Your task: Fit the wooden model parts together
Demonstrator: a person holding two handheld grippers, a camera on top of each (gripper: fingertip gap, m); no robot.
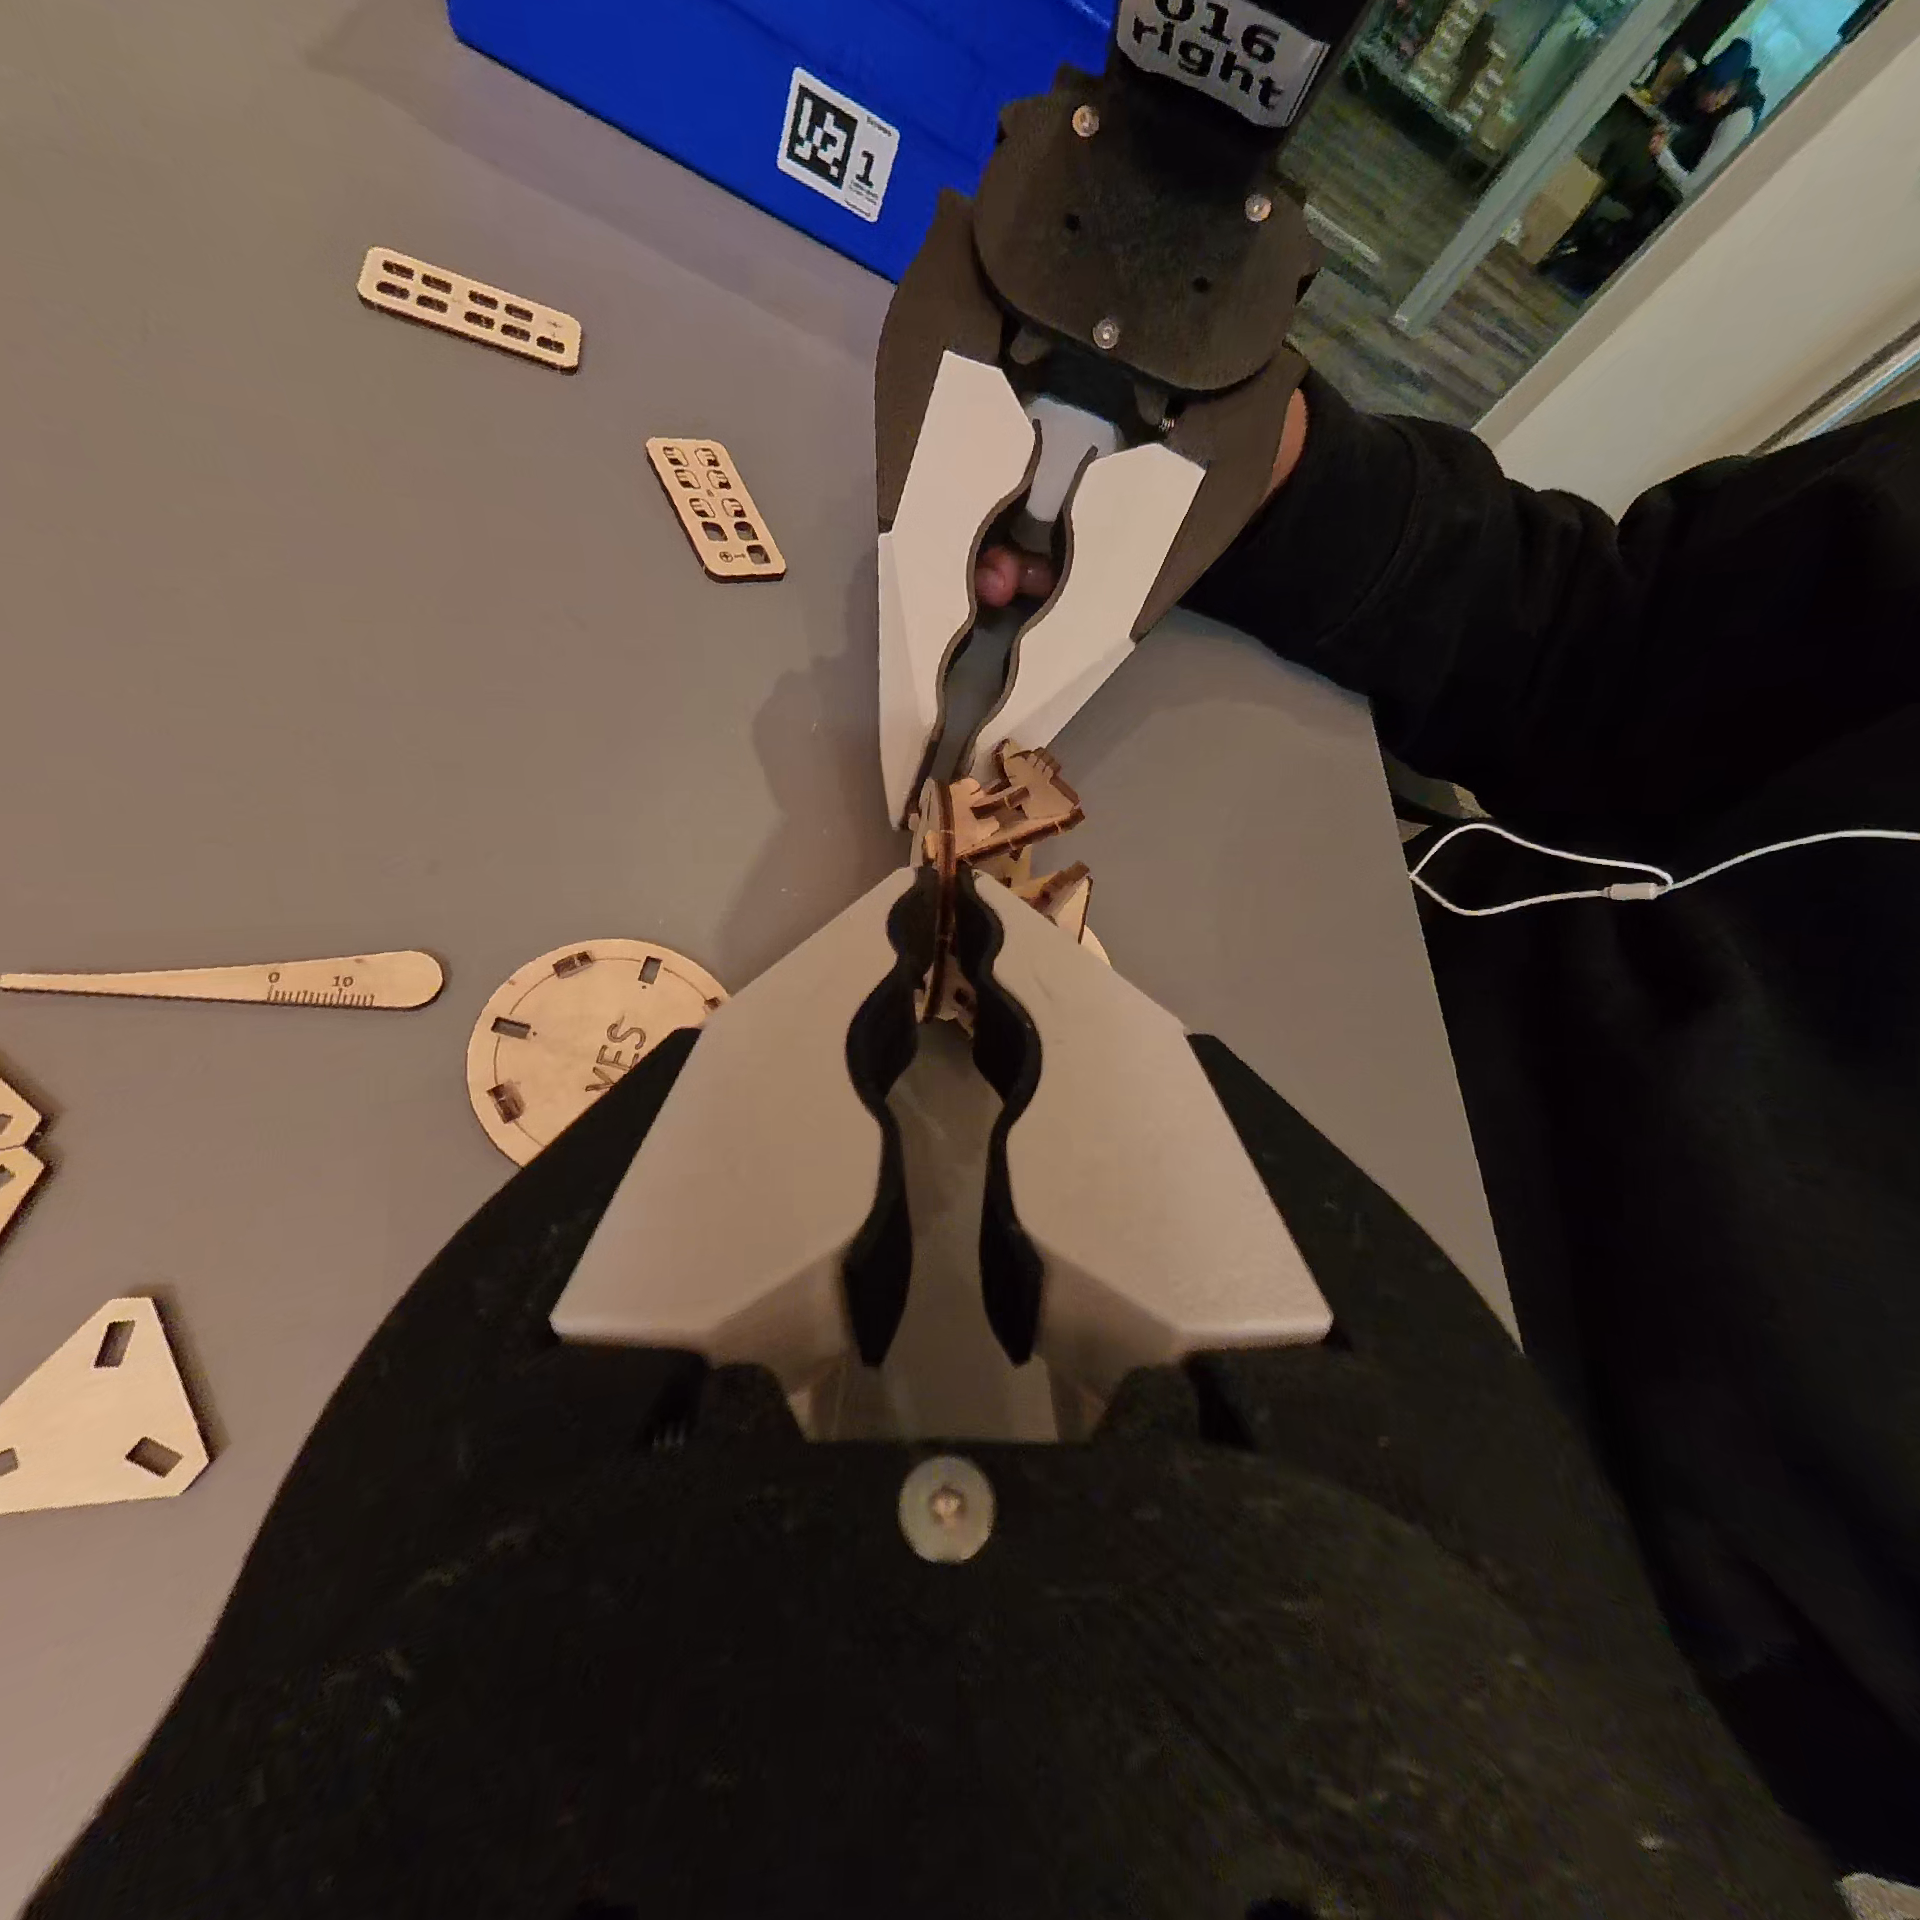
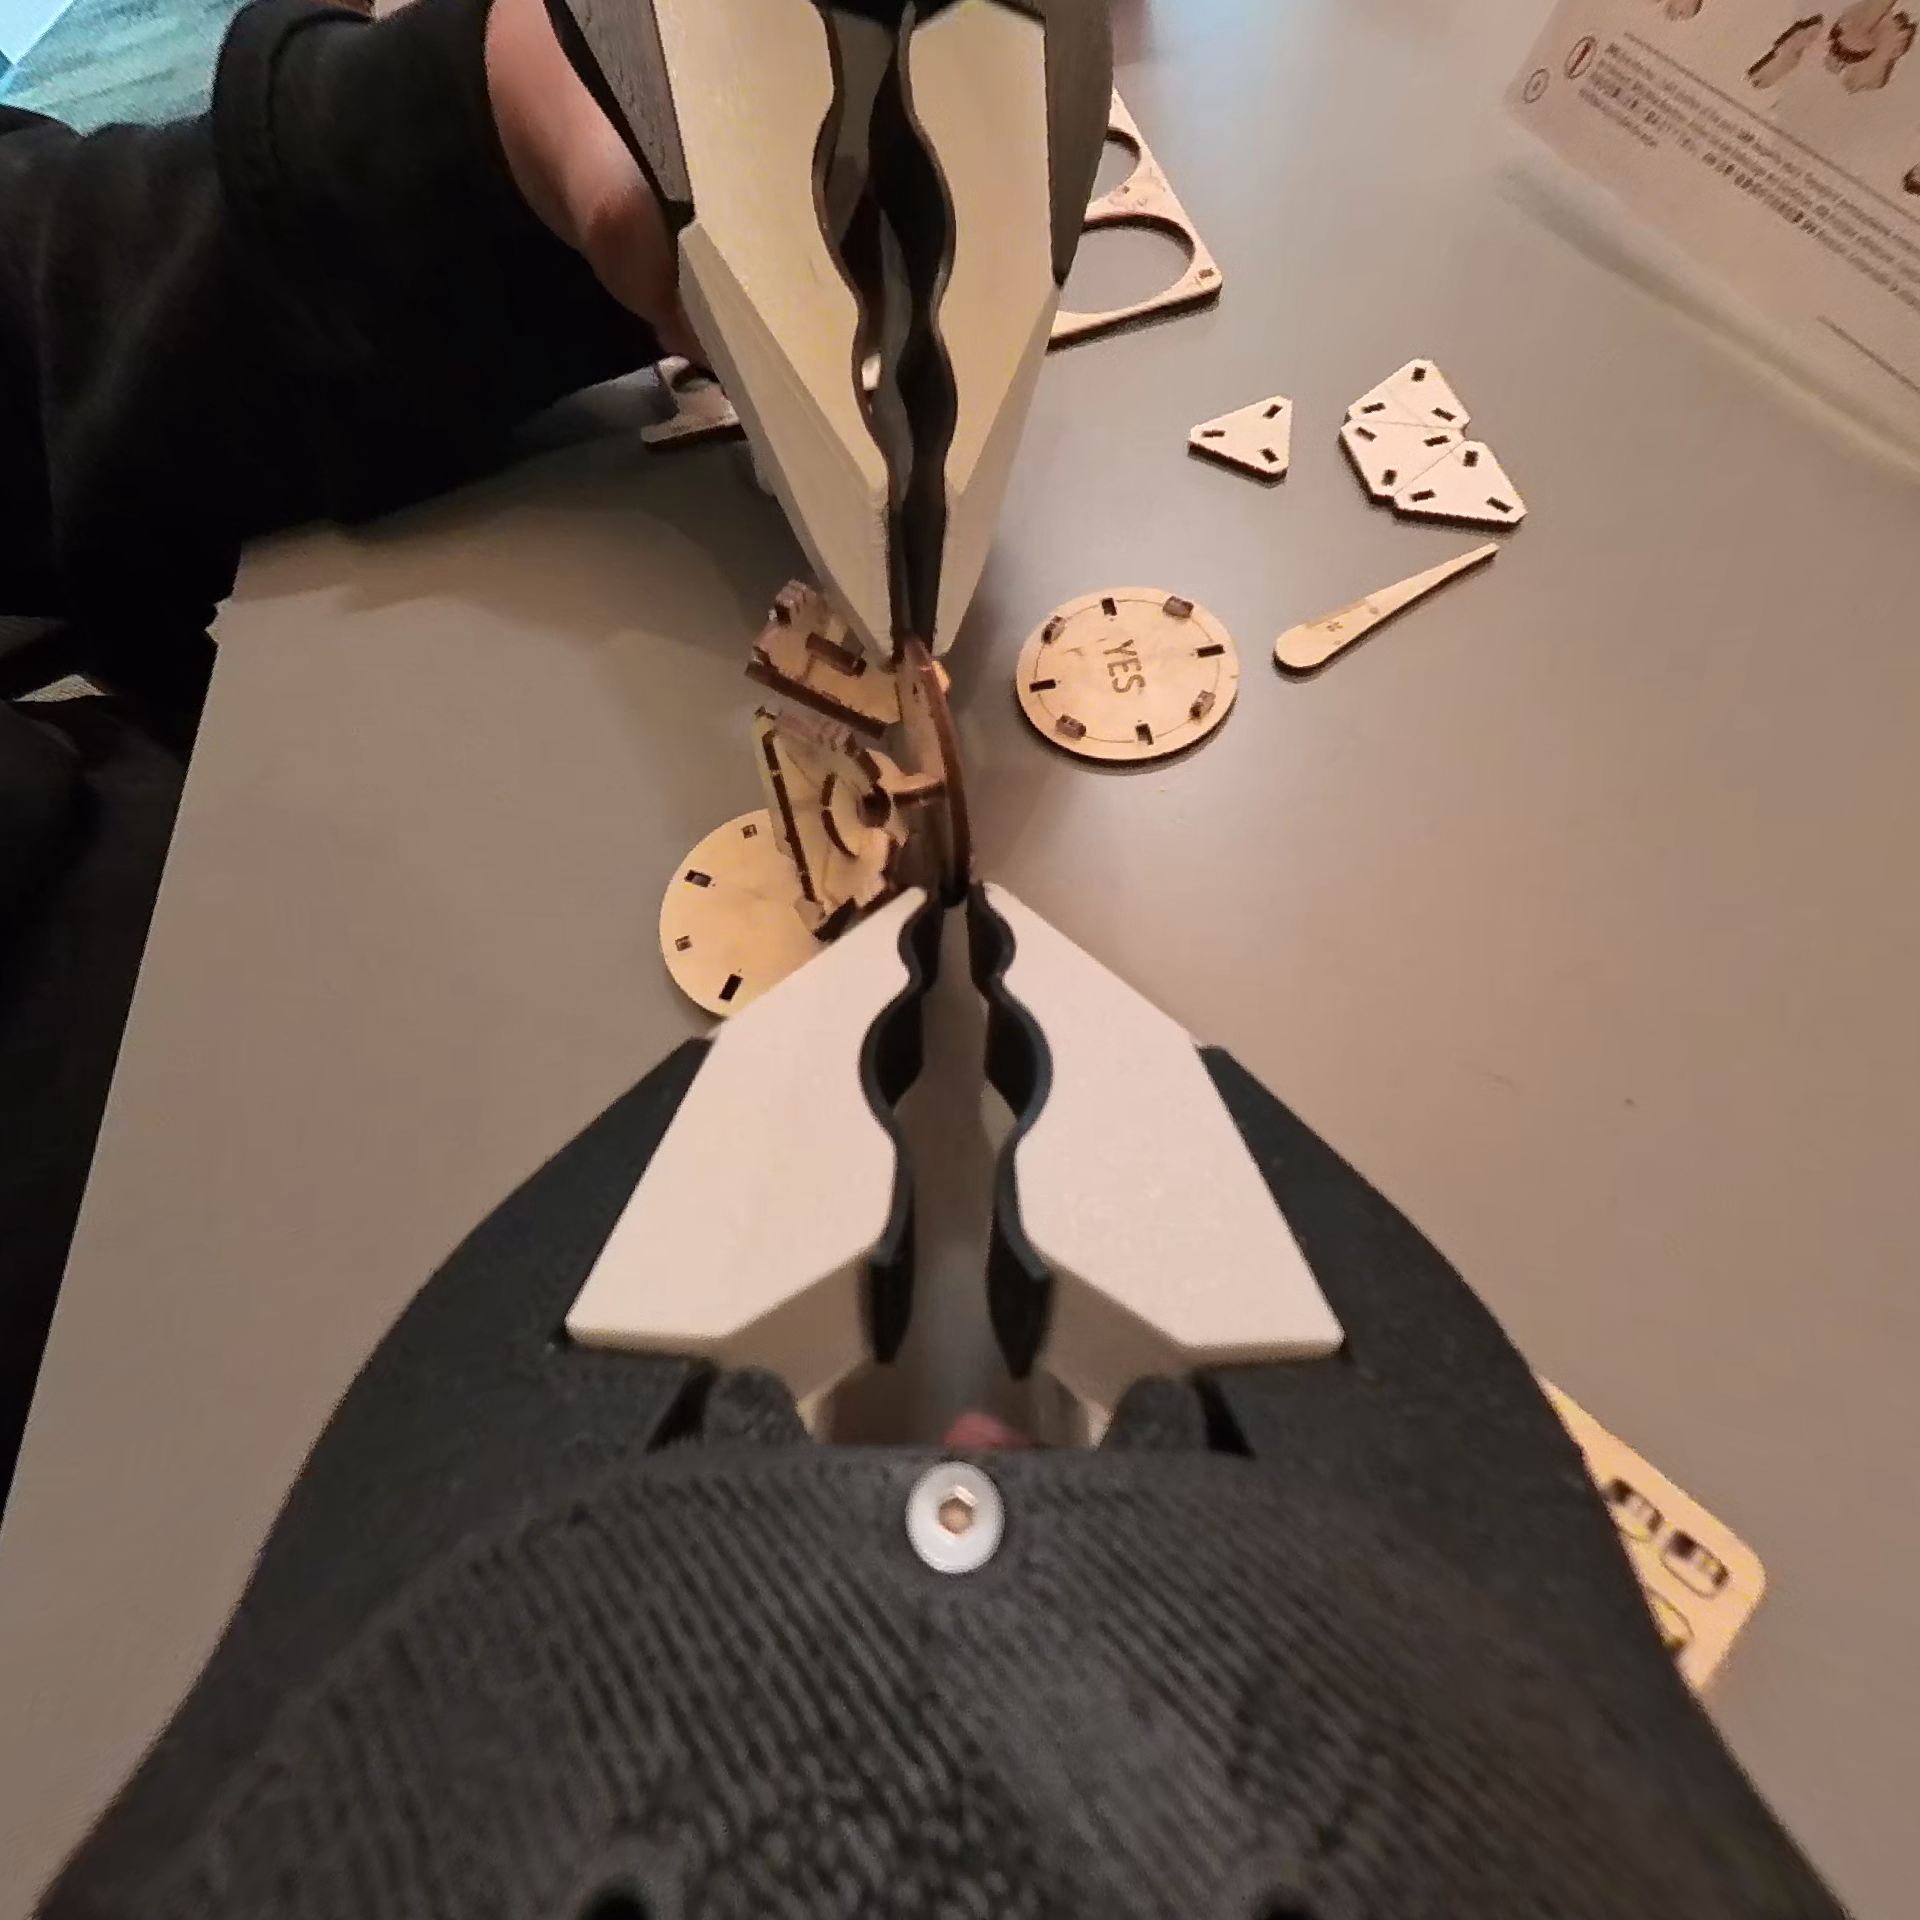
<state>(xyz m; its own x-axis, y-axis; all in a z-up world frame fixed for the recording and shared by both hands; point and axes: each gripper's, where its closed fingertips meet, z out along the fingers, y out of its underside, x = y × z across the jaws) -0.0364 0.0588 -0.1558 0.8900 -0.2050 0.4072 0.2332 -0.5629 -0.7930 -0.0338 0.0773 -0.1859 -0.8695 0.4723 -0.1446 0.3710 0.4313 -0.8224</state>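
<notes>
Left gripper [image 1: 940,883] and right gripper [image 2: 951,894], fingers clamped on opposite rim edges of a pale laser-cut plywood disc assembly [image 2: 852,790] above the grey table [image 2: 1455,935]; thin edge-grips risk twisting loose.

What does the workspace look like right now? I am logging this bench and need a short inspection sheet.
Surface: grey tabletop, flat.
Job's things: small plywood assembly with an edge-on disc, held above the table.
Clutter: loose round plywood disc, tapered plywood stick, slotted plywood strips, triangular plywood plates, blue box, printed sheet.
Grippers: left hand-held gripper and right hand-held gripper both clamp the disc's edge.
Cables: thin white cable.
Surroundings: room interior behind glass, blurred.
</notes>
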